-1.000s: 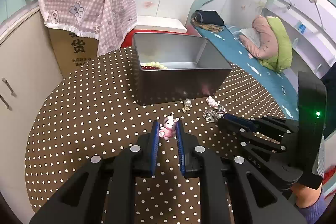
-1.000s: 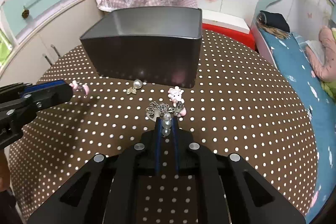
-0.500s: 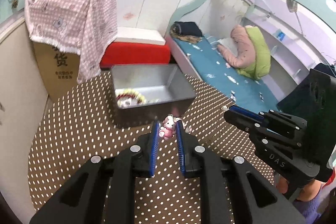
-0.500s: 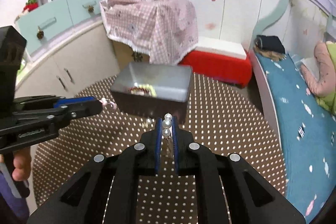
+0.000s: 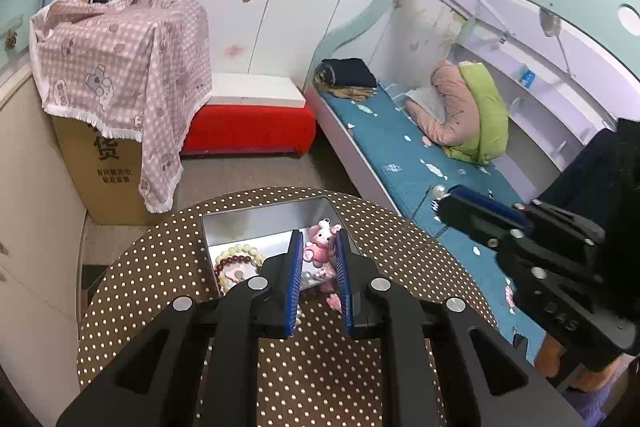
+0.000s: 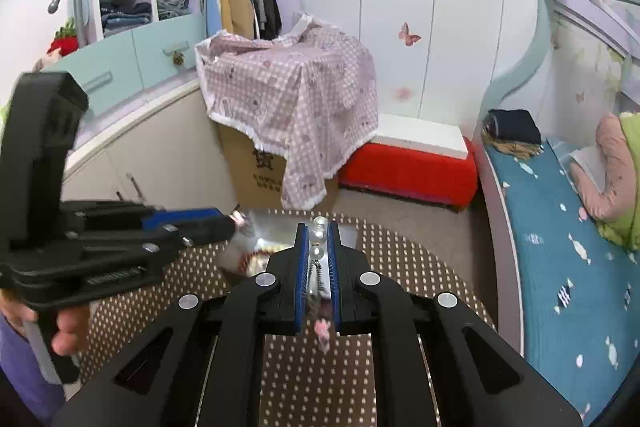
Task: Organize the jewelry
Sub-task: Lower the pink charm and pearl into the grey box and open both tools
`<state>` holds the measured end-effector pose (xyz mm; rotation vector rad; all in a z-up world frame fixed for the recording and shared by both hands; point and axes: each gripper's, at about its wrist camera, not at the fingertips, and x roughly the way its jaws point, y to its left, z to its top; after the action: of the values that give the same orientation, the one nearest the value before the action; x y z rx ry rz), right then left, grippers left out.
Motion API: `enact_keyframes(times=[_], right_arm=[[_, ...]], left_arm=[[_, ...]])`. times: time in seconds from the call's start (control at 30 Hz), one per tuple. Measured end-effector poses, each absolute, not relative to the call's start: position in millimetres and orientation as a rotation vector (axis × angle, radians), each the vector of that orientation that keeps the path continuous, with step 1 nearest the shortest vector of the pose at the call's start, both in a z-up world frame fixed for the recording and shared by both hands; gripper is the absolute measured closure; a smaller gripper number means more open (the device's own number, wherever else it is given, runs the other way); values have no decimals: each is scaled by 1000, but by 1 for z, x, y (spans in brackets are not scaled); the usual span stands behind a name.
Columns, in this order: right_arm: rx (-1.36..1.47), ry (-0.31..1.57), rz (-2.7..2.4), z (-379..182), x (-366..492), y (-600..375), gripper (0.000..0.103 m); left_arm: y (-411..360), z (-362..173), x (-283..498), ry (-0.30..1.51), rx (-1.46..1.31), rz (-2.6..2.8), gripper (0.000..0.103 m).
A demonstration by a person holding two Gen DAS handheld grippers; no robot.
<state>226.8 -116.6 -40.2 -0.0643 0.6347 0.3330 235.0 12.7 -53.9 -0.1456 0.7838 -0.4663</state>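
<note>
My left gripper [image 5: 318, 241] is shut on a pink bunny charm [image 5: 320, 245] and holds it high above the open metal tin [image 5: 260, 221]. The tin holds a bead bracelet [image 5: 238, 259] and other small pieces. My right gripper [image 6: 318, 233] is shut on a pearl chain piece [image 6: 318, 239]; its chain and a pink charm [image 6: 322, 331] hang down between the fingers. It is also raised above the tin [image 6: 276, 231]. The right gripper shows at the right of the left wrist view [image 5: 438, 201]. The left gripper shows at the left of the right wrist view [image 6: 230, 223].
The round brown polka-dot table [image 5: 160, 287] lies below both grippers. A small pink piece [image 5: 334, 303] lies on the table by the tin. Beyond are a checked-cloth-covered box [image 5: 120, 67], a red bench [image 5: 248, 127], a bed [image 5: 400, 147] and cabinets [image 6: 160, 147].
Both grippers have risen well above the table with their pieces and now look down into the tin. The pearl chain piece has left the table.
</note>
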Motion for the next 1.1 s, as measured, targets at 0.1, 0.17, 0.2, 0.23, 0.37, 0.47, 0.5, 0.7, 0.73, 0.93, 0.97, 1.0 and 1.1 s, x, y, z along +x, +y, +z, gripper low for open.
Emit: enact_keyframes(times=[0.1, 0.17, 0.2, 0.23, 0.37, 0.47, 0.5, 0.7, 0.73, 0.93, 0.97, 1.0, 1.1], right_arm=[[-58, 633, 346, -36, 239, -110, 93], [-54, 638, 348, -38, 248, -106, 93], [-51, 642, 350, -39, 253, -104, 93], [-49, 644, 351, -41, 256, -103, 93], [-41, 677, 356, -56, 270, -98, 93], [-38, 711, 360, -71, 279, -94, 93], [-40, 725, 360, -78, 282, -92, 93], [-38, 788, 353, -108, 292, -89, 93], [-34, 797, 351, -112, 294, -89, 93], [-22, 828, 347, -126, 298, -92, 93], [-20, 833, 346, -129, 298, -93, 93], [-17, 838, 346, -131, 298, -94, 93], [-7, 857, 349, -137, 299, -94, 92]], left_arm=[[11, -63, 251, 813, -142, -444, 88], [11, -72, 260, 843, -145, -433, 88], [11, -75, 263, 855, -150, -430, 88], [11, -83, 268, 878, -156, -425, 88], [15, -107, 278, 938, -186, -424, 88], [18, -120, 282, 970, -205, -413, 88], [18, -122, 283, 977, -206, -407, 88], [15, -128, 284, 983, -189, -380, 87], [14, -129, 283, 983, -184, -380, 87], [16, -129, 280, 975, -189, -360, 62], [16, -128, 278, 972, -187, -355, 61], [17, -127, 276, 968, -186, -353, 59], [20, -125, 271, 959, -194, -349, 57]])
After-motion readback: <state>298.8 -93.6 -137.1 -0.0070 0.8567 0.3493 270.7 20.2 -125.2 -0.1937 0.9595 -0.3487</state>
